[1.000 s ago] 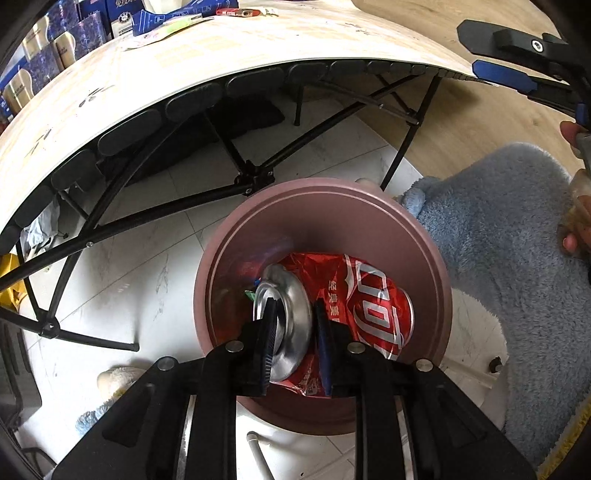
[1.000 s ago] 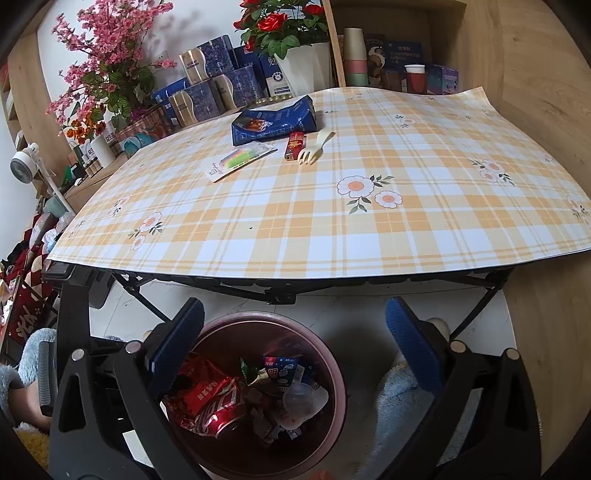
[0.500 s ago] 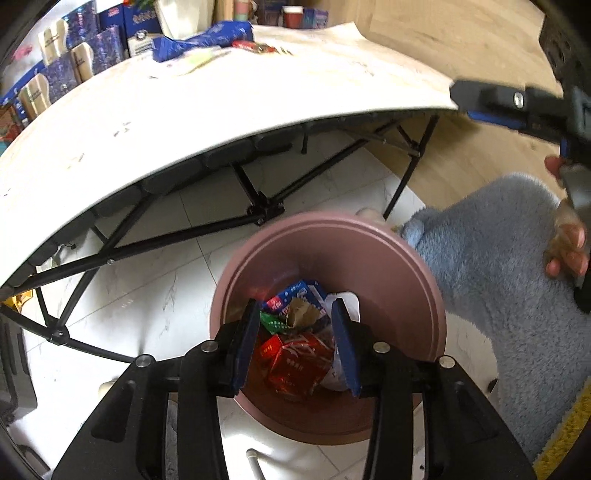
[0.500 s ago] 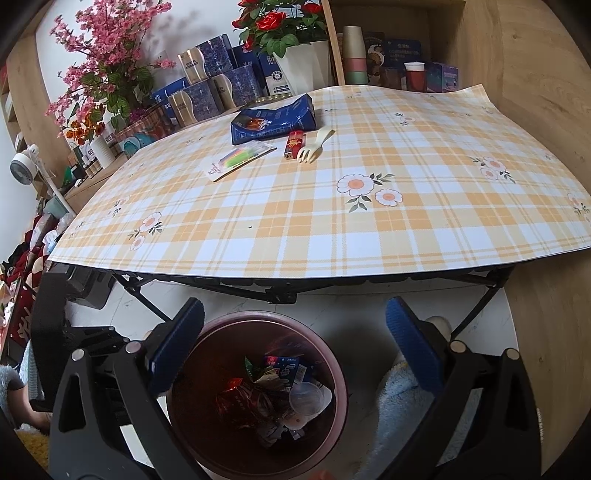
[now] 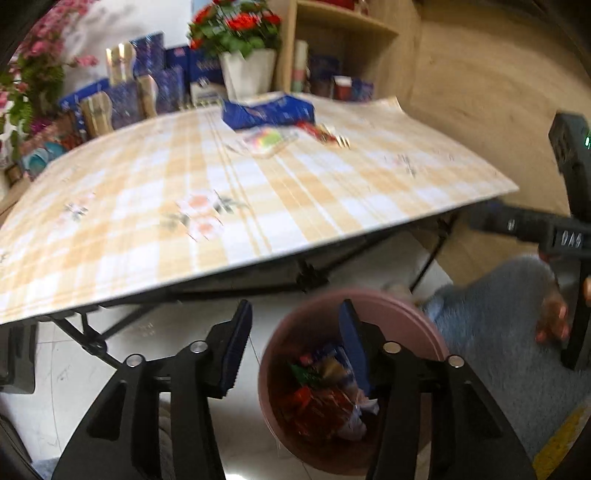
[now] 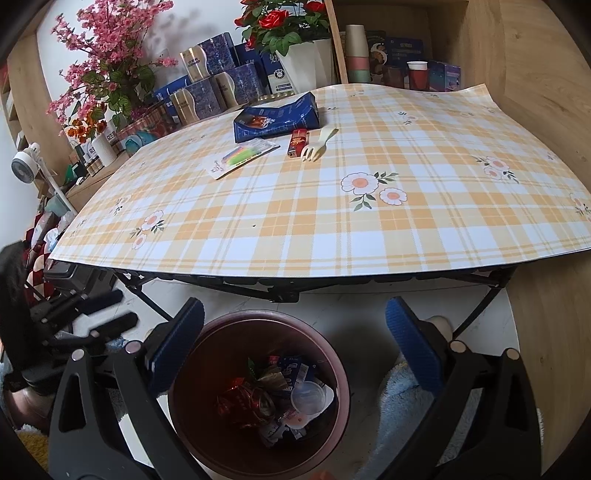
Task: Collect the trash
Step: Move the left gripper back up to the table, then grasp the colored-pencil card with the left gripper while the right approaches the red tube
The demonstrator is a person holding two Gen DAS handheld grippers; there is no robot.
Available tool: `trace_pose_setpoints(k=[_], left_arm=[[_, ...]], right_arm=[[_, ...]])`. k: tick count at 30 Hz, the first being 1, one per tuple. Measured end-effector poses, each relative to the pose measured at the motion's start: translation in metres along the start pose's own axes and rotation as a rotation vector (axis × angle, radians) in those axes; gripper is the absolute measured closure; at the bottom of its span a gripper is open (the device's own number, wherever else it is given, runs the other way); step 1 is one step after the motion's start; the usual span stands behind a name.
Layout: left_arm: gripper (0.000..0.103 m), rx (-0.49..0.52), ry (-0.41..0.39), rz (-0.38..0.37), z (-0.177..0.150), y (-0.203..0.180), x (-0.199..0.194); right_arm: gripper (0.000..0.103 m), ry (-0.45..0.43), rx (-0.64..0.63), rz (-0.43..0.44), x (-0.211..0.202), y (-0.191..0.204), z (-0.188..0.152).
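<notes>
Above the pink bin (image 6: 258,391), where a crushed red can (image 6: 245,400) lies among wrappers, the left tool (image 5: 291,332) has just been opening — nothing between its jaws. The right tool (image 6: 293,343) hangs wide apart, empty. Next, probably: reaching for the wrapper (image 6: 295,142), fork (image 6: 317,144) and packets on the worktop (image 6: 332,221).

Looks like a lived-in room in someone's home, set up around a folding table (image 6: 332,206) with a plaid, flower-print tablecloth. Behind it there's a wooden shelf unit (image 6: 391,44) with stacked cups and boxes, potted red roses (image 6: 284,26), pink blossom branches (image 6: 99,48), a row of blue gift boxes (image 6: 221,85) and a little white fan (image 6: 24,166) off to the side. White tile floor (image 6: 369,325) underneath, a pink waste bin (image 6: 258,391) full of wrappers, and a fluffy blue rug (image 5: 498,343) beside it, so pretty homey overall.
</notes>
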State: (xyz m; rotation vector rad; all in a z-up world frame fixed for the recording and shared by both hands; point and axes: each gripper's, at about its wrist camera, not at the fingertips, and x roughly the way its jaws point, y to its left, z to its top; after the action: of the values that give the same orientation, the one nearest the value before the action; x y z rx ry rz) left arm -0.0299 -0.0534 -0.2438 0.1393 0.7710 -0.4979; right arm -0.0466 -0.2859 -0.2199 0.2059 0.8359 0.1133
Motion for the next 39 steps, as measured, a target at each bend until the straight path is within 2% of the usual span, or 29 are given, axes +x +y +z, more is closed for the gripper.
trace_pose_setpoints(k=[2, 9, 13, 18, 23, 28, 34, 39], left_arm=[[0.045, -0.019, -0.032, 0.015, 0.002, 0.004, -0.006], [0.044, -0.137, -0.079, 0.029, 0.005, 0.029, -0.015], [0.029, -0.191, -0.139, 0.025, 0.004, 0.04, -0.024], [0.025, -0.229, -0.153, 0.027, 0.003, 0.052, -0.027], [0.006, -0.261, -0.185, 0.034, 0.007, 0.062, -0.033], [0.006, -0.248, -0.182, 0.065, 0.014, 0.067, -0.038], [0.006, -0.196, -0.219, 0.092, 0.032, 0.065, -0.045], [0.006, -0.09, -0.232, 0.069, 0.069, 0.056, -0.038]], right_arm=[[0.006, 0.001, -0.003, 0.0, 0.0, 0.001, 0.0], [0.006, 0.013, -0.012, -0.001, 0.004, 0.003, 0.001], [0.006, 0.015, -0.012, -0.005, 0.004, 0.003, 0.001], [0.006, 0.026, -0.005, -0.013, 0.006, 0.003, 0.005], [0.006, 0.022, 0.0, -0.022, 0.007, 0.001, 0.01], [0.006, 0.023, 0.001, -0.029, 0.008, -0.002, 0.016], [0.006, 0.015, -0.022, -0.039, 0.011, -0.003, 0.03], [0.006, 0.008, -0.027, -0.023, 0.019, -0.006, 0.049]])
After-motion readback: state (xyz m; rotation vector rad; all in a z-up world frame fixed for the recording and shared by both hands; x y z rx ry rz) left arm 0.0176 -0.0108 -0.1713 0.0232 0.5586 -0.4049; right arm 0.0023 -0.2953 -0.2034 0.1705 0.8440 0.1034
